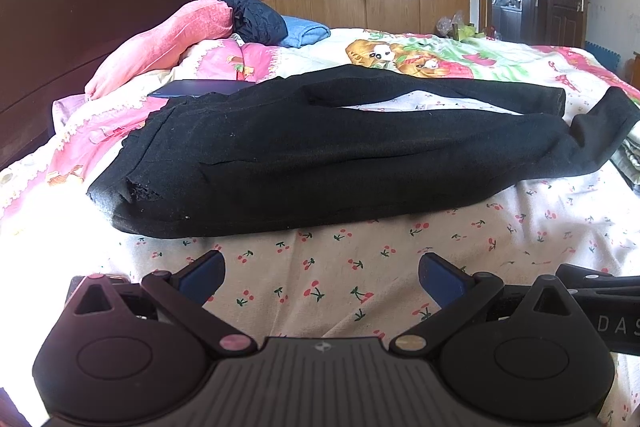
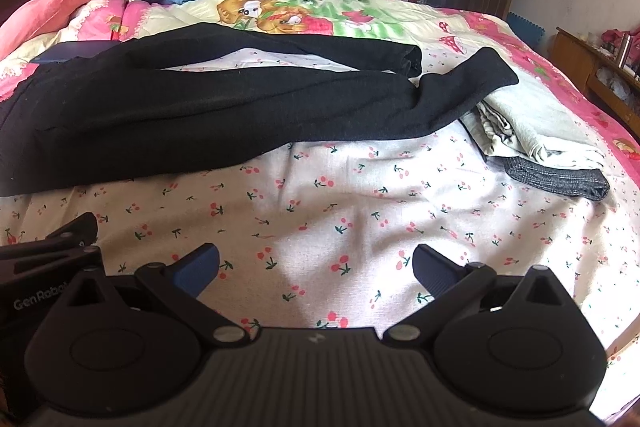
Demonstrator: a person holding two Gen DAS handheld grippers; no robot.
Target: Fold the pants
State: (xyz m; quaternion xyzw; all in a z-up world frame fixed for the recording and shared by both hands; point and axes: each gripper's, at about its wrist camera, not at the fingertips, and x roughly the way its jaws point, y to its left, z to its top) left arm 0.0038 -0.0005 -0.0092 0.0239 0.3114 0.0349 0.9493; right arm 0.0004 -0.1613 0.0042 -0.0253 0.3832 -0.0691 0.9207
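Black pants [image 1: 320, 155] lie spread across the bed, waistband at the left, both legs stretching right. The far leg ends in a cuff [image 1: 556, 99]; the near leg's end bends upward [image 1: 604, 131]. The pants also show in the right wrist view [image 2: 200, 103], where the near leg's end rests on folded laundry. My left gripper [image 1: 322, 267] is open and empty, just in front of the pants' near edge. My right gripper [image 2: 316, 261] is open and empty over the cherry-print sheet [image 2: 360, 211], short of the pants.
A stack of folded pale and grey clothes [image 2: 540, 143] lies at the right. A dark blue flat object [image 1: 200, 89] sits beside the waistband. Pink pillow [image 1: 160, 43], dark and blue bundles lie by the headboard. A wardrobe and a doorway stand behind.
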